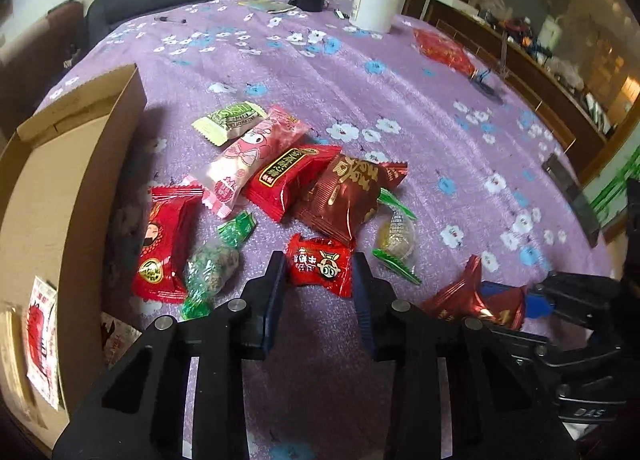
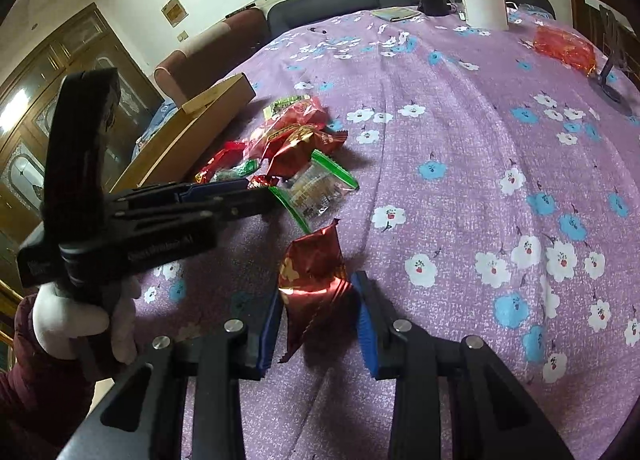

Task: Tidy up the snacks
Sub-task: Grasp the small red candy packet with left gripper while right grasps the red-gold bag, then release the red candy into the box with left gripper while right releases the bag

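Observation:
A pile of snack packets (image 1: 280, 179) lies on the purple flowered tablecloth (image 1: 360, 99) beside an open cardboard box (image 1: 80, 179). In the left wrist view my left gripper (image 1: 318, 260) has its blue pads against both sides of a small red packet (image 1: 320, 266) that rests on the cloth at the pile's near edge. My right gripper (image 2: 316, 284) is shut on a dark red foil packet (image 2: 312, 272), which stands up between its fingers just above the cloth. The right wrist view shows the left gripper (image 2: 256, 191) from the side, its tips in the pile (image 2: 288, 147), held by a gloved hand (image 2: 72, 320).
The box (image 2: 192, 127) holds a red and white packet (image 1: 40, 332). At the table's far side stand a white jar (image 1: 374, 3), a red bag (image 1: 440, 47) and a small black stand (image 1: 484, 79). A dark sofa runs behind the table.

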{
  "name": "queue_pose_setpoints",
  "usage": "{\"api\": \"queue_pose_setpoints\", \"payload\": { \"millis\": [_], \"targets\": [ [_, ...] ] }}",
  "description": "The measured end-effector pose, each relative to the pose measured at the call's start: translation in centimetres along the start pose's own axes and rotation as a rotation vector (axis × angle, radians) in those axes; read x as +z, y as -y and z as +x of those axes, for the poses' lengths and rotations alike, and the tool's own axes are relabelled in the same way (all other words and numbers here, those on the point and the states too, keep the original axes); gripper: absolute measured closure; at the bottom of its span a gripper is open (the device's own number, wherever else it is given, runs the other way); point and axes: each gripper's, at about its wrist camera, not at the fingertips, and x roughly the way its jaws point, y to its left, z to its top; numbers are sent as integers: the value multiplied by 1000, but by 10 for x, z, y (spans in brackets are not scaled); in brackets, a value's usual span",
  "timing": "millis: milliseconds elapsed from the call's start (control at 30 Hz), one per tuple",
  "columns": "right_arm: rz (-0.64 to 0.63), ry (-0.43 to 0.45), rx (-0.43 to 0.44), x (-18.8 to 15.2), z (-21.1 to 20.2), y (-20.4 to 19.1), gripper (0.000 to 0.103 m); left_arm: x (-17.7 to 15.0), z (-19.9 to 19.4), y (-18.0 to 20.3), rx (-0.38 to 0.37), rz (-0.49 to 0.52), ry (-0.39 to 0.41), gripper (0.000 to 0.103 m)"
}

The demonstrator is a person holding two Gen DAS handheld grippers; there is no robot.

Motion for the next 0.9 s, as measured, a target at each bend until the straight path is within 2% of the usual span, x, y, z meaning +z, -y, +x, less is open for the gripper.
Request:
{"api": "queue_pose_setpoints", "payload": {
  "millis": [167,333,433,600,733,800,900],
  "targets": [
    [-12,1,-17,0,1,-3,66,3,0,3,1,27,10,71],
    [-19,4,-28,-1,0,-4,66,8,13,15,40,83,8,71],
    [-28,6,-34,-3,0,-6,66,8,13,15,33,73,6,80],
    [-56,24,-34,-7,-7,-15,67,1,-5,1,-57,-15,25,81],
    [-66,31,-28,-4,-14,-24,67,-9,-49,-22,-131,-117,109,81],
    [-76,36,-16,1,-16,-31,67,-13,-72,-38,-117,-152,159,81],
    [-100,39,26,13,-16,-47,67,-19,-102,-70,-48,-221,228,81]
  ]
}}
